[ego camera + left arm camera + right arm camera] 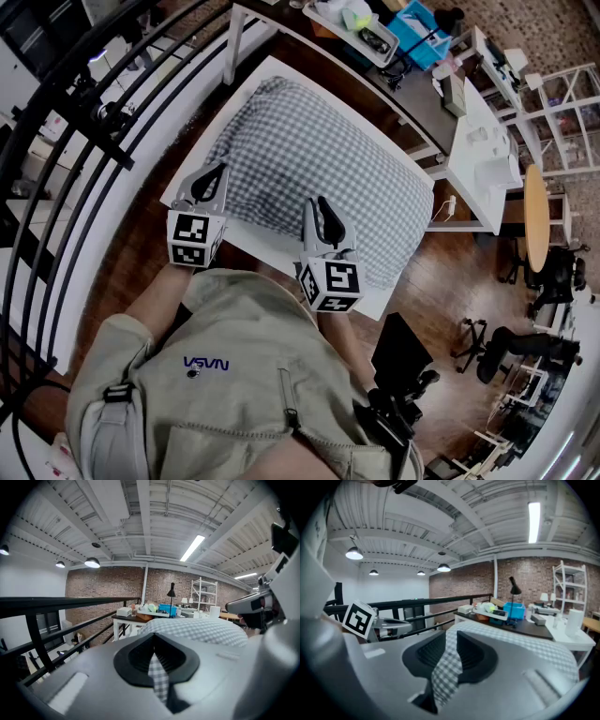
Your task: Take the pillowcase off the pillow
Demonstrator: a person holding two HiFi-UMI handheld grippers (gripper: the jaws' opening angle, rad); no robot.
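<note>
Here, pillow unseen inside pillowcase (pixel 309 159)

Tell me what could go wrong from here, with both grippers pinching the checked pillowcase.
1. The left gripper holds only a narrow strip of the pillowcase; a hard pull may slip it free.
2. The right gripper pinches a thicker fold. It may have caught the pillow inside too, though that cannot be seen.
3. Nothing holds the pillow down on the table, so pulling may drag it whole towards the near edge.
</note>
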